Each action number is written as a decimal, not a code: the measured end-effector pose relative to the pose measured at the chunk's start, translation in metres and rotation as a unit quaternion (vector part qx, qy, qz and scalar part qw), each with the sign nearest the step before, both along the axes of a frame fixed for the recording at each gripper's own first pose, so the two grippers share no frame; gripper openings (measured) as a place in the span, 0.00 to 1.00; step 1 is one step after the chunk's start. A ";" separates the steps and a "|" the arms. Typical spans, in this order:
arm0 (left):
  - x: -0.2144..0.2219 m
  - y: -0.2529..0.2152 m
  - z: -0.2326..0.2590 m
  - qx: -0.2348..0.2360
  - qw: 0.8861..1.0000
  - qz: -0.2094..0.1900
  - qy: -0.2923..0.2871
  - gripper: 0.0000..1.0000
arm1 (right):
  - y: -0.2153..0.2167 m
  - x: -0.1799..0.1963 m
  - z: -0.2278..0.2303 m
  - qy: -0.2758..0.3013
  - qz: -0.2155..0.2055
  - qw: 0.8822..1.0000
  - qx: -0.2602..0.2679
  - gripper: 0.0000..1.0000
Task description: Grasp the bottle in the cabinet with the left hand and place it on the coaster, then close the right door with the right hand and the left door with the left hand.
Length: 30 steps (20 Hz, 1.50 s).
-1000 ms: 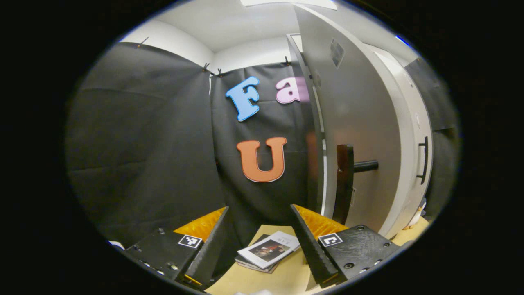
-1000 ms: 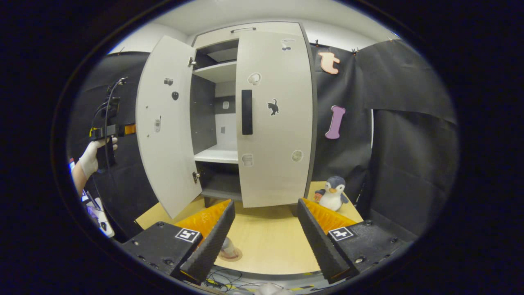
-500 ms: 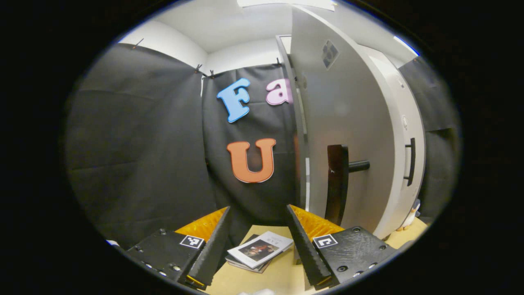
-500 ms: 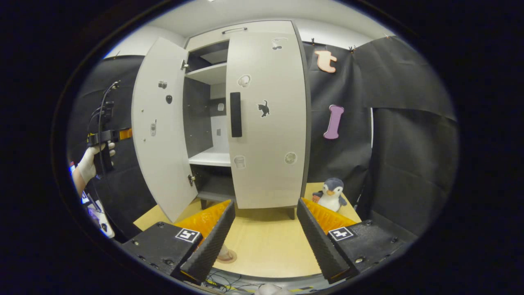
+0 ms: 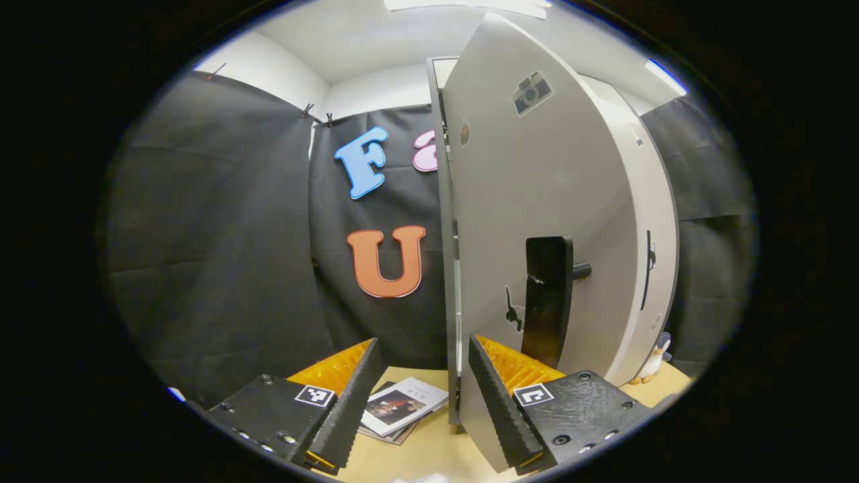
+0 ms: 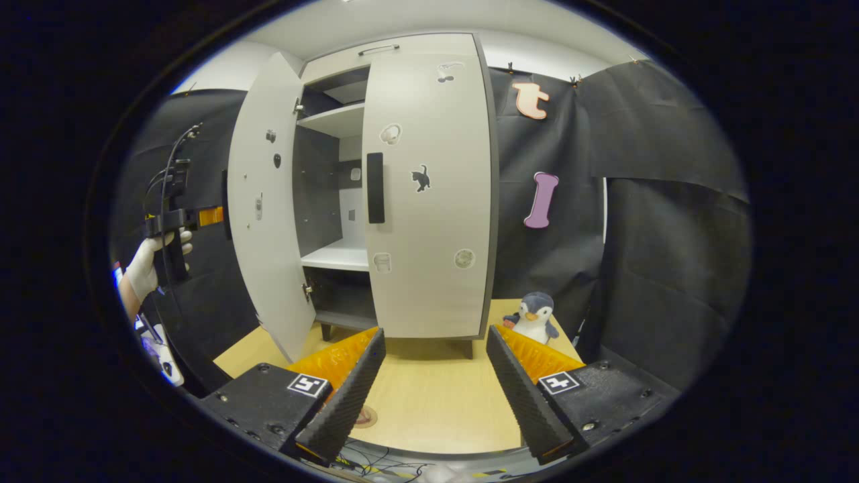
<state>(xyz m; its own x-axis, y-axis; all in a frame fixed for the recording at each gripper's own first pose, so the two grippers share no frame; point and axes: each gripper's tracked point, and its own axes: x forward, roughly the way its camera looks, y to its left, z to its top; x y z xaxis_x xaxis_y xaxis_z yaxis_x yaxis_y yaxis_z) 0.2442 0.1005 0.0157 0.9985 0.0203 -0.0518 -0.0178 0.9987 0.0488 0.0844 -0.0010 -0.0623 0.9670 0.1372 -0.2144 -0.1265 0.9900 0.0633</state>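
while the right door (image 6: 429, 194) sits flush, the left door (image 6: 268, 208) hangs ajar; left gripper (image 5: 419, 396) and right gripper (image 6: 433, 389) are both released, grasping nothing, coaster (image 6: 364, 417) at the table's (image 6: 429, 402) front edge.

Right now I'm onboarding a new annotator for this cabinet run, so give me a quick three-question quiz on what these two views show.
1. True or false: the cabinet's right door is shut flush against the cabinet.
2. Multiple choice: the toy standing on the wooden table beside the cabinet is a) a teddy bear, b) a plush penguin, c) a rubber duck.
3. Fill in: the left door is swung ____, with the left gripper and its gloved hand on its outer side.

Key
1. True.
2. b.
3. Open; the shelves show between the doors. Both the left gripper and the right gripper have their jaws apart and hold nothing.
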 end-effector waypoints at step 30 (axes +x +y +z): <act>-0.077 -0.073 -0.006 -0.006 0.999 -0.043 0.000 0.97 | -0.020 -0.007 0.012 -0.022 -0.022 0.999 0.007 0.99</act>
